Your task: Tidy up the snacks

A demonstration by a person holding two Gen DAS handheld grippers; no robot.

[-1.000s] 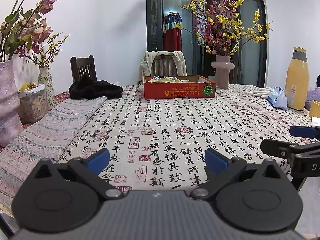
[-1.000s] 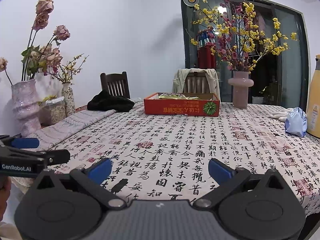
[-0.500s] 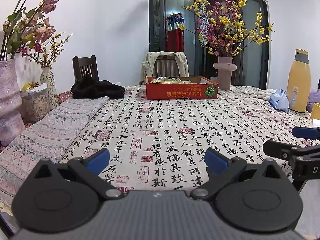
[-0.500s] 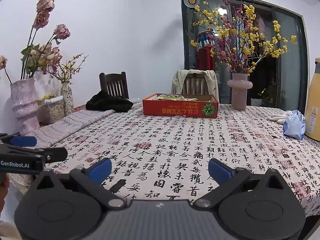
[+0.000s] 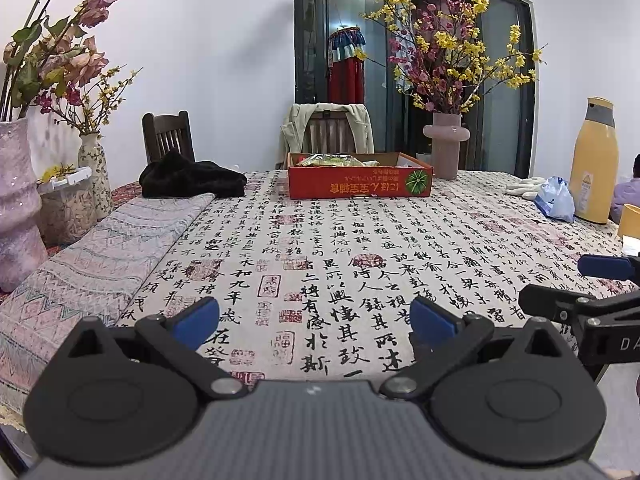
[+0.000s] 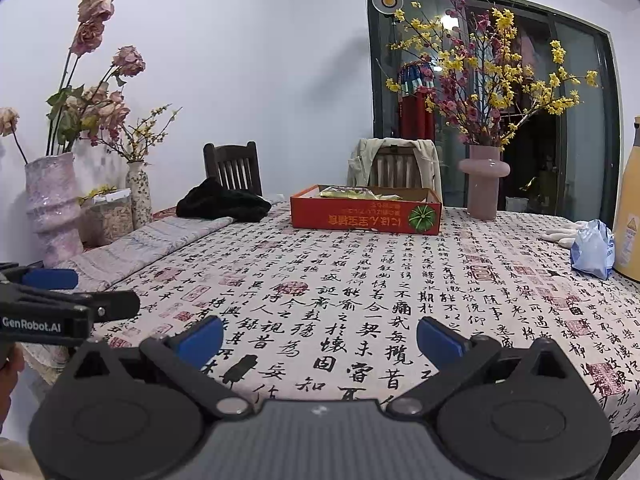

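Both claws [image 5: 314, 318] [image 6: 319, 338] nearer red box [image 5: 360, 186]

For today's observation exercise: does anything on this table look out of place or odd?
The red box shows its printed lettering upside down from here. A black garment lies heaped at the table's far left.

A black garment [image 5: 192, 180] lies at the counter's [image 5: 320, 248] far left. A pink vase [image 5: 446, 146] of flowering branches stands opposite, with a yellow bottle [image 5: 594, 160] beside a blue bag [image 5: 556, 200].
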